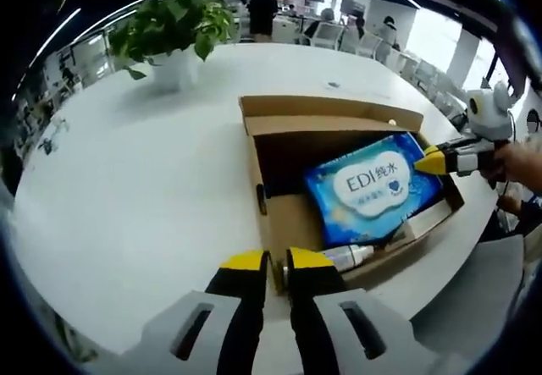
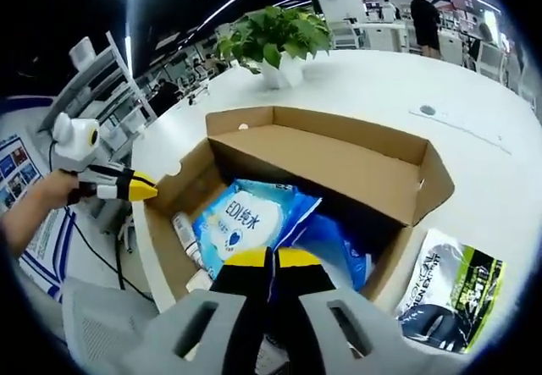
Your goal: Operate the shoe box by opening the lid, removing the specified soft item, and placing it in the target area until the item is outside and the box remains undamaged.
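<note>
The soft blue plastic wipes packet [image 1: 373, 186] lies inside the open brown cardboard box [image 1: 279, 223] at the white counter [image 1: 152, 189] edge; light, crinkly, best pinched at its sealed edge; both grippers' jaws closed, empty

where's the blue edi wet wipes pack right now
The blue wet wipes pack lies inside the open cardboard shoe box on the white table, beside a small white bottle.

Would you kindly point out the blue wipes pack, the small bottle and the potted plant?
blue wipes pack [image 1: 373, 187], left gripper view, on its white label.
small bottle [image 1: 349, 257], left gripper view, on its body.
potted plant [image 2: 273, 36], right gripper view, on its leaves.
</note>
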Available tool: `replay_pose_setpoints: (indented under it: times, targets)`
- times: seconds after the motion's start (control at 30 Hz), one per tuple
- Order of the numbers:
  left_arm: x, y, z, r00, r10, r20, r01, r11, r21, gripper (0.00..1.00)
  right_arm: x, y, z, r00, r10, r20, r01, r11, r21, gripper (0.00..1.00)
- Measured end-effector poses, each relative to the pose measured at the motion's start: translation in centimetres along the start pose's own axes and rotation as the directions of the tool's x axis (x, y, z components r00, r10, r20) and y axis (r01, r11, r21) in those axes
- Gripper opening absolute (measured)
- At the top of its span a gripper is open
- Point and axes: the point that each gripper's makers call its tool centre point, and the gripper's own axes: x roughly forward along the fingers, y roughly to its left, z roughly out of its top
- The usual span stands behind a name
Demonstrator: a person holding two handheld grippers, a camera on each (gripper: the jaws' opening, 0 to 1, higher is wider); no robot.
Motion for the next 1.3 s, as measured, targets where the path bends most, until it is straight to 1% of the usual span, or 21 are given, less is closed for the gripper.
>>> replay_pose_setpoints:
  times: [0.13, 0.23, 0.3, 0.4, 0.5, 0.63, 0.73, 0.83, 0.97, 1.07, 1.23, 1.3]
  targets:
    - [-0.3, -0.6, 1.5, 1.000, -0.009, 0.025, 0.008, 0.999, 0.032, 0.09, 0.1, -0.2, -0.2, 1.000, -0.009, -0.008, 0.009, 1.000, -0.019, 0.00]
    - [-0.1, -1.1, 2.0, 0.999, -0.022, 0.028, 0.021, 0.998, 0.052, 0.09, 0.2, -0.4, -0.4, 1.000, -0.018, -0.016, 0.018, 0.999, -0.030, 0.00]
    - [0.4, -1.4, 2.2, 0.999, -0.029, 0.020, 0.028, 0.997, 0.067, 0.10, 0.2, -0.6, -0.6, 1.000, -0.023, -0.022, 0.022, 0.999, -0.028, 0.00]
    - [1.0, -1.9, 2.0, 0.999, -0.039, 0.001, 0.039, 0.996, 0.082, 0.11, 0.2, -0.8, -0.7, 0.999, -0.026, -0.027, 0.026, 0.999, -0.026, 0.00]
    - [1.6, -2.4, 2.0, 0.998, -0.059, -0.012, 0.060, 0.994, 0.093, 0.12, 0.3, -1.0, -0.9, 0.999, -0.035, -0.036, 0.034, 0.998, -0.044, 0.00]
    - [2.6, -3.1, 1.7, 0.995, -0.098, -0.036, 0.100, 0.992, 0.080, 0.13, 0.4, -1.1, -1.1, 0.998, -0.041, -0.044, 0.039, 0.998, -0.045, 0.00]
    - [3.2, -3.2, 1.7, 0.994, -0.100, -0.045, 0.104, 0.992, 0.077, 0.13, 0.5, -1.2, -1.2, 0.998, -0.046, -0.053, 0.043, 0.998, -0.052, 0.00]
    - [3.7, -3.6, 1.7, 0.991, -0.120, -0.052, 0.123, 0.991, 0.056, 0.14, 0.6, -1.3, -1.3, 0.997, -0.050, -0.059, 0.046, 0.998, -0.053, 0.00]
    - [4.6, -4.4, 1.5, 0.985, -0.153, -0.075, 0.157, 0.986, 0.051, 0.15, 0.6, -1.3, -1.3, 0.997, -0.047, -0.061, 0.045, 0.998, -0.048, 0.00]
    - [5.4, -5.0, 1.1, 0.979, -0.178, -0.104, 0.183, 0.982, 0.040, 0.17, 0.6, -1.3, -1.3, 0.997, -0.047, -0.062, 0.044, 0.998, -0.047, 0.00]
    - [6.6, -5.4, 0.4, 0.970, -0.189, -0.154, 0.202, 0.977, 0.068, 0.21, 0.6, -1.3, -1.3, 0.997, -0.045, -0.063, 0.042, 0.998, -0.046, 0.00]
    - [7.5, -5.3, 0.0, 0.967, -0.189, -0.171, 0.204, 0.976, 0.074, 0.21, 0.6, -1.3, -1.3, 0.997, -0.045, -0.063, 0.042, 0.998, -0.047, 0.00]
